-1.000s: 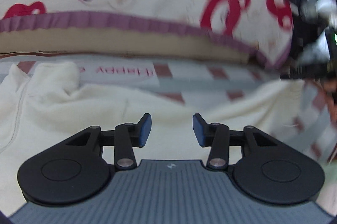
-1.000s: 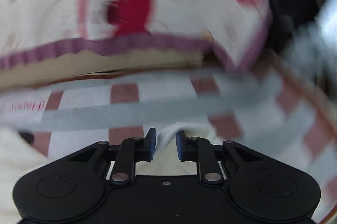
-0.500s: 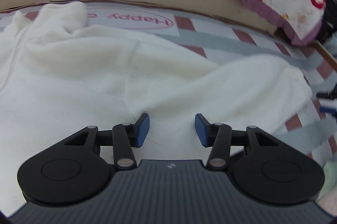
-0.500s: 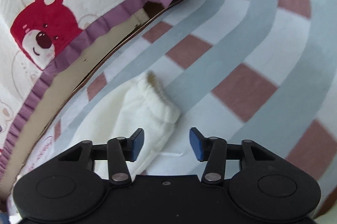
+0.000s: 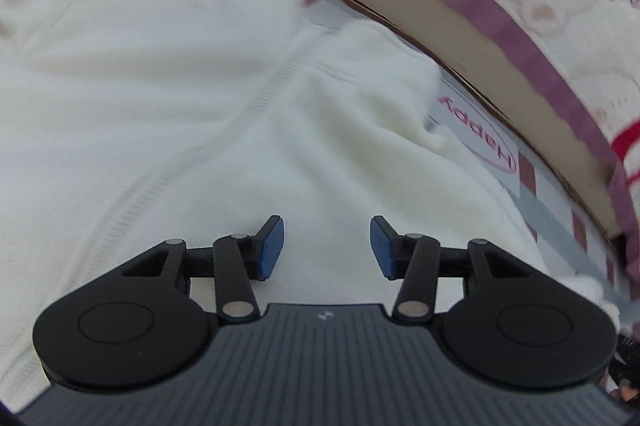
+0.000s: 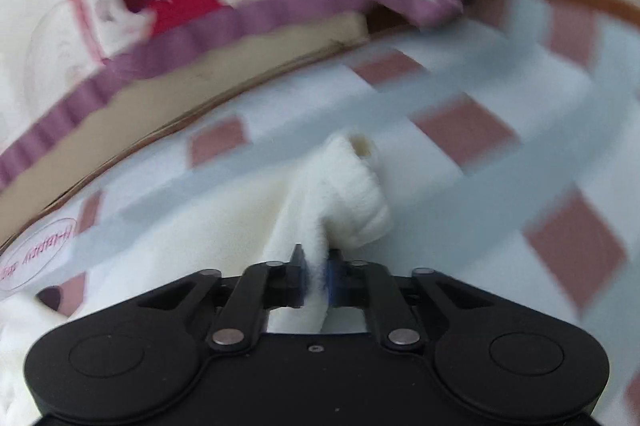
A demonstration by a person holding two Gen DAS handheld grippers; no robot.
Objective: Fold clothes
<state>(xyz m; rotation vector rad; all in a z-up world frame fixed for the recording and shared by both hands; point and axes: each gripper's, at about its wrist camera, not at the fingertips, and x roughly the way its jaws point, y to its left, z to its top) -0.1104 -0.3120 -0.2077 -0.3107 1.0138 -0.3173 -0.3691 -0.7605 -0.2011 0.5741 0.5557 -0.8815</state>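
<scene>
right claw (image 6: 316, 276) | jaws just closed, pinching cream sleeve cuff (image 6: 352, 193) to carry it inward | left claw (image 5: 326, 248) | spread, empty, hovering above garment body (image 5: 160, 97) | bed

Right gripper (image 6: 316, 276) jaws just closed on cream sleeve (image 6: 344, 193) (cuff bunched).

Checked bedsheet (image 6: 460, 129); cream garment (image 5: 180, 97) lying on it.

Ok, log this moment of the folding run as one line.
step: grasp sleeve | right claw: just closed, pinching cream sleeve cuff | left claw: open over cream garment, nothing held | surface: checked sheet
</scene>
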